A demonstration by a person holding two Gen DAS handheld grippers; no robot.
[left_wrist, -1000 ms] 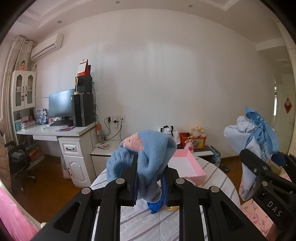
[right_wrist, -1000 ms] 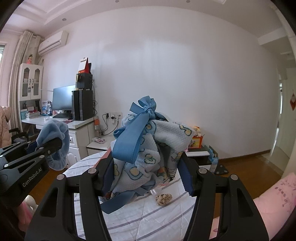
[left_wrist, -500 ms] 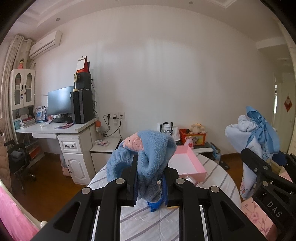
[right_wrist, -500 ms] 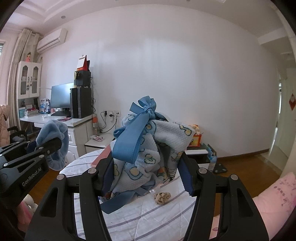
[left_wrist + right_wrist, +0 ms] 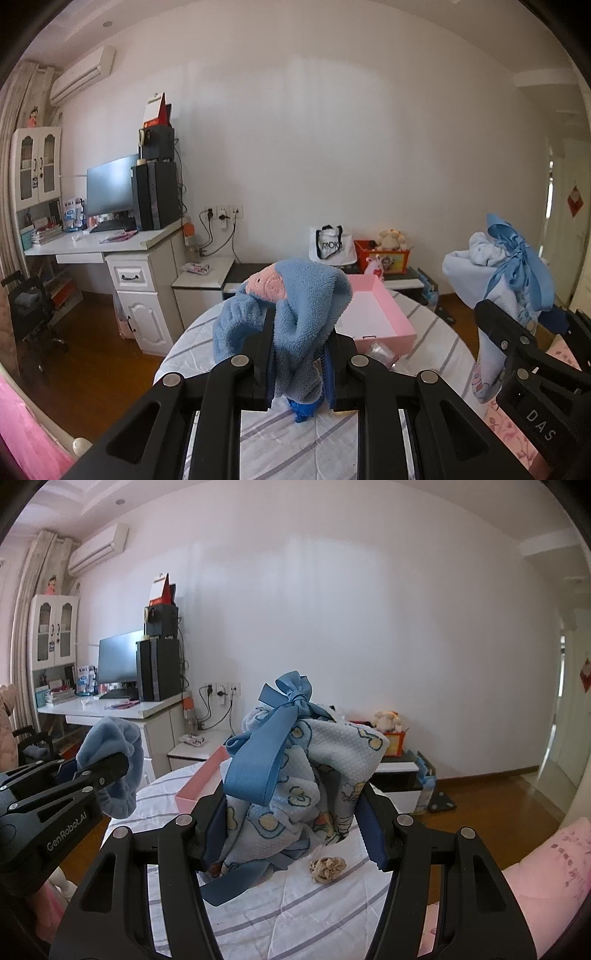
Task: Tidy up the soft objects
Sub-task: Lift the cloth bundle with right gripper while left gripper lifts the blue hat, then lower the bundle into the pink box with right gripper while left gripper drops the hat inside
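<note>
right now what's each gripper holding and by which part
Left gripper: a blue terry towel, pinched mid-fold with both ends drooping. Right gripper: a ribbon-tied baby blanket bundle, clamped across its lower body.

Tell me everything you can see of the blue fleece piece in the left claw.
The blue fleece piece is fluffy terry-like fabric with a pink patch near its top. It is bunched and draped over the left claw, whose pads pinch it, a fold hanging down the left side. It is held above the striped table, in front of the pink tray.
</note>
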